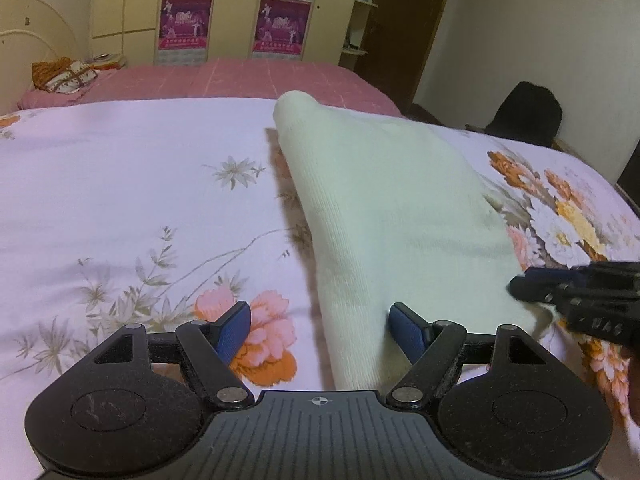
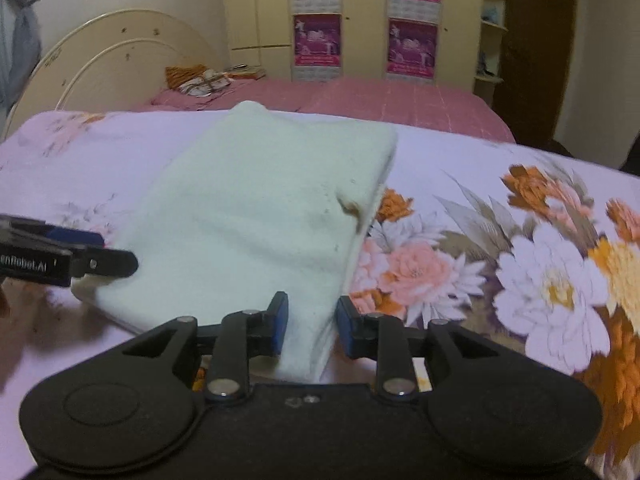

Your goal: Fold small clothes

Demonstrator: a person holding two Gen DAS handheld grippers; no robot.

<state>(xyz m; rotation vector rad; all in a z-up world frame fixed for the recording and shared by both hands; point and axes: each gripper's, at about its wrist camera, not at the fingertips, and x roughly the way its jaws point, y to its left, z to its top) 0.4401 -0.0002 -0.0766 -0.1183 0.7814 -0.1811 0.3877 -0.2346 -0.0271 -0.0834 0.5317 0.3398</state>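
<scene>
First, locate the cream knit garment (image 1: 392,216), folded into a flat oblong and lying on the floral bed cover (image 1: 120,184). Note the ribbed surface, the rounded far corner raised slightly off the cover, and a small brownish mark near the right edge in the right wrist view.

Next, find the right gripper (image 2: 310,320) at the garment's near right edge. Read its jaws as set to a narrow gap, with the folded edge lying between the blue pads (image 2: 282,320) but not visibly squeezed. Confirm the same right gripper (image 1: 520,288) in the left wrist view, at the garment's near right corner.

Then find the left gripper (image 1: 320,320) at the garment's near left edge. Read its jaws as spread wide and holding nothing: one pad over the cloth, the other off the garment's left side, over a pink printed flower. Check it again in the right wrist view, where the left gripper (image 2: 120,260) enters from the left and overlaps the garment's near left corner.

Beyond the garment, note a pink checked blanket (image 1: 240,76). Beyond and left of the garment, note an orange-and-white bundle (image 1: 64,76) and a cream headboard (image 2: 120,52). Farther beyond, note a pale yellow wardrobe (image 1: 228,8) carrying purple posters (image 1: 184,20). Right of the garment's far end, note a dark object (image 1: 524,108), too dim to identify.
</scene>
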